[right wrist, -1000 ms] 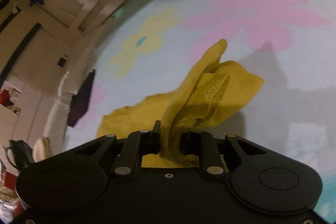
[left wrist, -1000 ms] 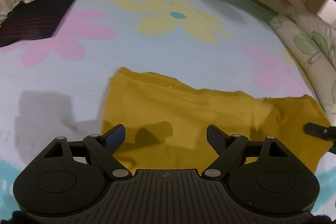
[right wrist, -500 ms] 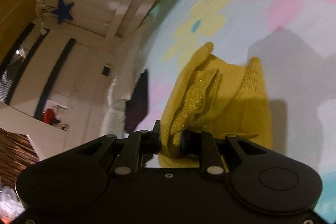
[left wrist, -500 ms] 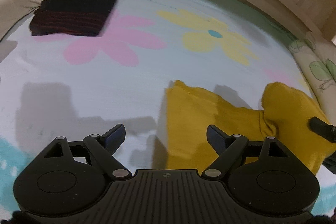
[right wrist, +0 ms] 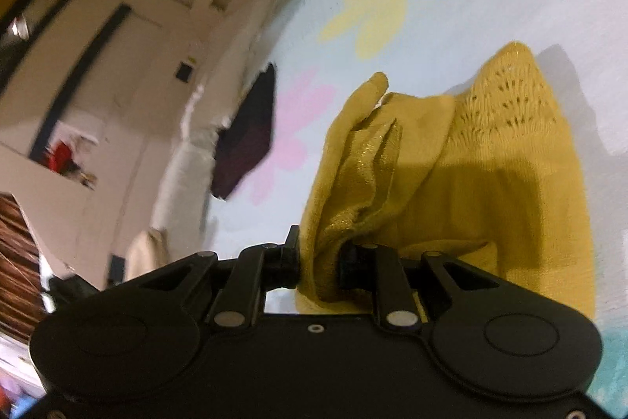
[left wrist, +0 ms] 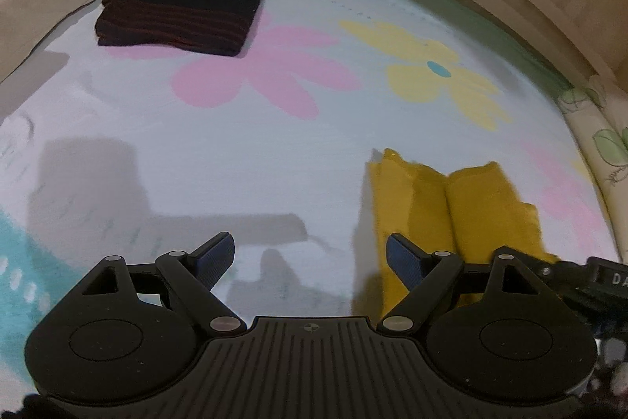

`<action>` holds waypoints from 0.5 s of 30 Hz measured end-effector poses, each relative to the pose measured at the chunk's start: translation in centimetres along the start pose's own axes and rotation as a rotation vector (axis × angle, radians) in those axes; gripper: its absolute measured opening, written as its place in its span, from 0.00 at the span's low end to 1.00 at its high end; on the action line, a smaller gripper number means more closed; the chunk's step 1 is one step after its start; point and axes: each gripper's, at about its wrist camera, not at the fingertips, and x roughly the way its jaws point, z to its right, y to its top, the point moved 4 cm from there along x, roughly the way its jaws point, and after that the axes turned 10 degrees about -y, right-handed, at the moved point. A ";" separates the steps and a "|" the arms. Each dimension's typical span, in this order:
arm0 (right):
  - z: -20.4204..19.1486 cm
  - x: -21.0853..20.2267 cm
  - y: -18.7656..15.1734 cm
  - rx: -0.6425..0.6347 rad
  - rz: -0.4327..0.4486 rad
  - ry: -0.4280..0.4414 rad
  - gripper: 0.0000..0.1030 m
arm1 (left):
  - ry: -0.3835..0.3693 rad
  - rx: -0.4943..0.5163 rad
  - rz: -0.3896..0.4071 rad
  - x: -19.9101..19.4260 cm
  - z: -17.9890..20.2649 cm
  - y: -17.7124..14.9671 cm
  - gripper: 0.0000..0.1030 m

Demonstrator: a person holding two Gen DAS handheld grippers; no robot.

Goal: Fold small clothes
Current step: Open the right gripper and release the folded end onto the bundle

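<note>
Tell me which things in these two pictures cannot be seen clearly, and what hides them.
- Yellow garment, left wrist view: its near edge is hidden behind the left gripper.
- Yellow garment, right wrist view: the pinched part is hidden between the shut fingers of the right gripper.
- Dark folded garment, right wrist view: blurred, stripes unreadable.
- Room at left, right wrist view: blurred.

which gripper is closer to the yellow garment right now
Right. The right gripper is shut on a bunched edge of the yellow garment; the left gripper is open beside it, not touching.
</note>
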 end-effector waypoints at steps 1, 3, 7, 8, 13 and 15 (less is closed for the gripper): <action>0.1 0.2 -0.3 0.002 -0.012 0.004 0.42 | 0.001 -0.002 -0.001 0.0 -0.2 0.0 0.82; 0.0 0.4 -0.7 0.003 -0.041 0.024 0.58 | 0.000 -0.007 -0.002 0.0 -0.4 0.1 0.82; -1.2 -1.3 -0.6 -0.066 -0.026 0.072 0.62 | -0.008 -0.010 0.003 -0.1 -0.3 0.3 0.82; -1.5 -1.9 -0.4 -0.080 -0.013 0.080 0.62 | -0.013 -0.007 0.005 -0.1 -0.1 0.2 0.82; -0.3 -5.1 0.8 -0.105 0.059 0.049 0.62 | -0.044 0.033 0.004 -0.1 1.6 0.0 0.82; 0.9 -6.1 1.2 -0.103 0.075 0.001 0.62 | -0.050 0.052 0.003 0.0 2.2 -0.1 0.82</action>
